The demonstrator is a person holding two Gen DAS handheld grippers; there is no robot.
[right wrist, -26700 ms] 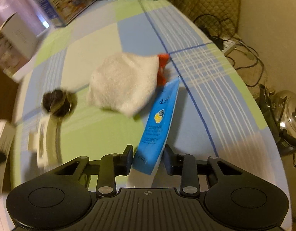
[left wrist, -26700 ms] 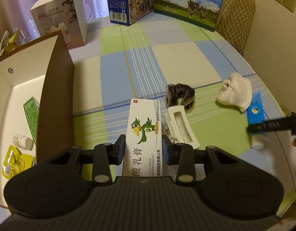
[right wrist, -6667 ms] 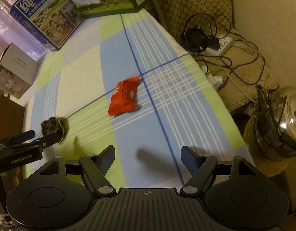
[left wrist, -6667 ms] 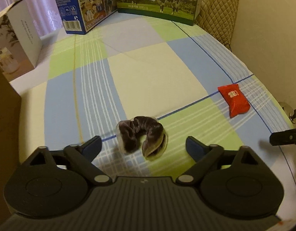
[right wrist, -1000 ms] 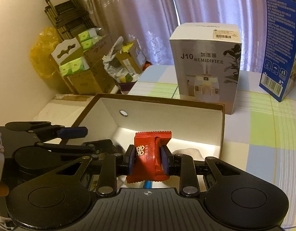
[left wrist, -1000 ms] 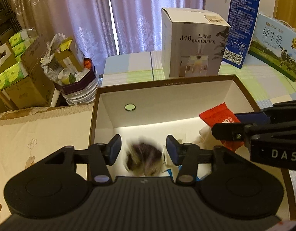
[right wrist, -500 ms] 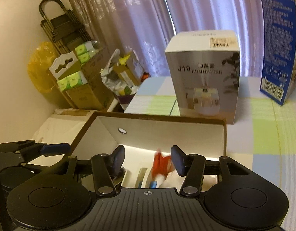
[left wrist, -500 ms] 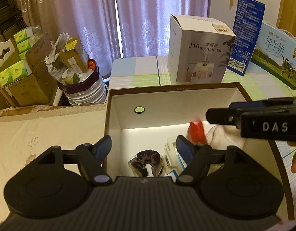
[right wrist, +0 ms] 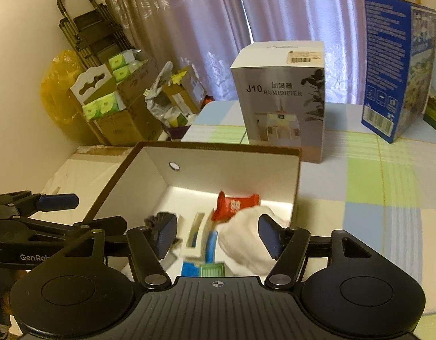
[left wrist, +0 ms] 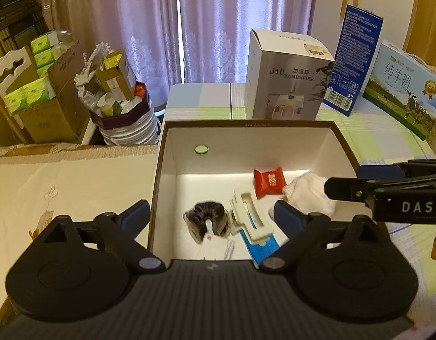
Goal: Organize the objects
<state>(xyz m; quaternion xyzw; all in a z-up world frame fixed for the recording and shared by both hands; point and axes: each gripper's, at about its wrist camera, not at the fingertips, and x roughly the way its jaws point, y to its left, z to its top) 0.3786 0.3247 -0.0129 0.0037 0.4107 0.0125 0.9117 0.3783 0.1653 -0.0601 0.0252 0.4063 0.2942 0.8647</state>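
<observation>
A brown cardboard box (left wrist: 340,138) with a white inside stands on the table; it also shows in the right wrist view (right wrist: 218,148). In it lie a red candy packet (left wrist: 269,182) (right wrist: 235,204), a dark hair scrunchie (left wrist: 208,217), a white hair clip (left wrist: 250,216), a blue tube (left wrist: 262,247) and a white cloth (left wrist: 308,195) (right wrist: 246,240). My left gripper (left wrist: 211,216) is open and empty above the box's near side. My right gripper (right wrist: 216,233) is open and empty above the box; it shows at the right in the left wrist view (left wrist: 388,195).
A white humidifier box (left wrist: 286,76) (right wrist: 283,99) stands behind the brown box, with blue milk cartons (left wrist: 357,62) further right on the checked tablecloth (right wrist: 374,184). Cardboard boxes and clutter (left wrist: 48,90) sit left of the table. A cream cloth surface (left wrist: 70,184) lies left of the box.
The right gripper opened and dropped the red packet into the box. The left gripper opened and let the scrunchie fall into the box. Both grippers have lifted slightly.
</observation>
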